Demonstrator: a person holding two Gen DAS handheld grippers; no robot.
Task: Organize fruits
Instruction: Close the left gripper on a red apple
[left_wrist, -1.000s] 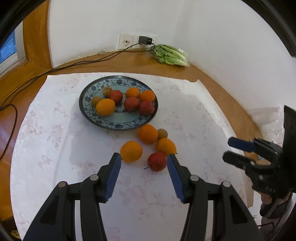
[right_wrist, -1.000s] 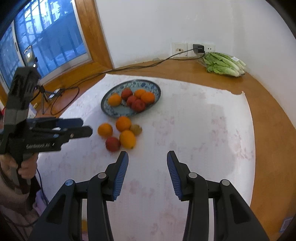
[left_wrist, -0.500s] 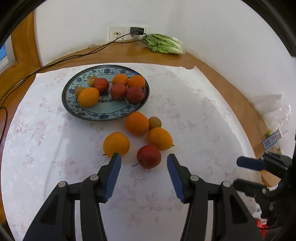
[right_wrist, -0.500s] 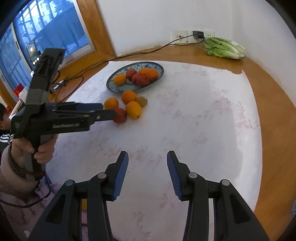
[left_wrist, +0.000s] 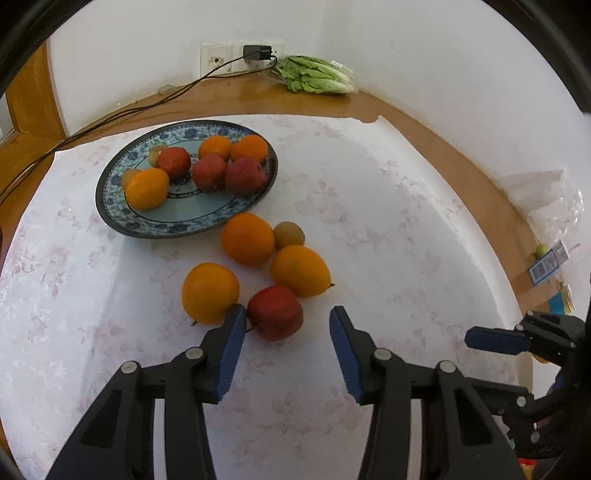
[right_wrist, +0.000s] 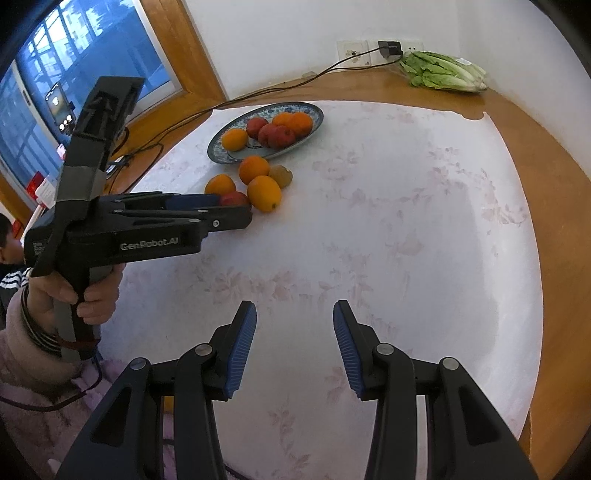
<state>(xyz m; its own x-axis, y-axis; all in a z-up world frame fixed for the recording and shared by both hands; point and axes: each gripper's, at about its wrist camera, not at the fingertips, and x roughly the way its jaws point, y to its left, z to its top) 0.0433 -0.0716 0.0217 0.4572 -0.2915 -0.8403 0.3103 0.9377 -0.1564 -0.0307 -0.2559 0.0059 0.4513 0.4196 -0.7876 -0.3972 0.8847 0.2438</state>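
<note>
A blue patterned plate (left_wrist: 110, 206) holds several oranges, red apples and kiwis. In front of it on the white cloth lie three oranges (left_wrist: 247, 238), a kiwi (left_wrist: 289, 235) and a red apple (left_wrist: 275, 312). My left gripper (left_wrist: 286, 317) hangs low over the apple, which sits between the closing jaws, close to the left finger (left_wrist: 232, 332) and well clear of the right one. The right wrist view shows the left gripper (right_wrist: 236, 208) reaching the apple (right_wrist: 234, 198) from the side. My right gripper (right_wrist: 293, 314) stands open over bare cloth, holding nothing.
A bagged lettuce (left_wrist: 314, 75) lies at the back by a wall socket, and a black cable (left_wrist: 110, 118) runs along the wooden table. A plastic bag (left_wrist: 546, 199) sits at the right edge. A window (right_wrist: 74, 74) is on the left. A person's hand (right_wrist: 74, 295) grips the left tool.
My left gripper came down and forward to the loose fruits, so the red apple now sits between its fingers, which stand closer together. The right gripper sank slightly over the cloth.
</note>
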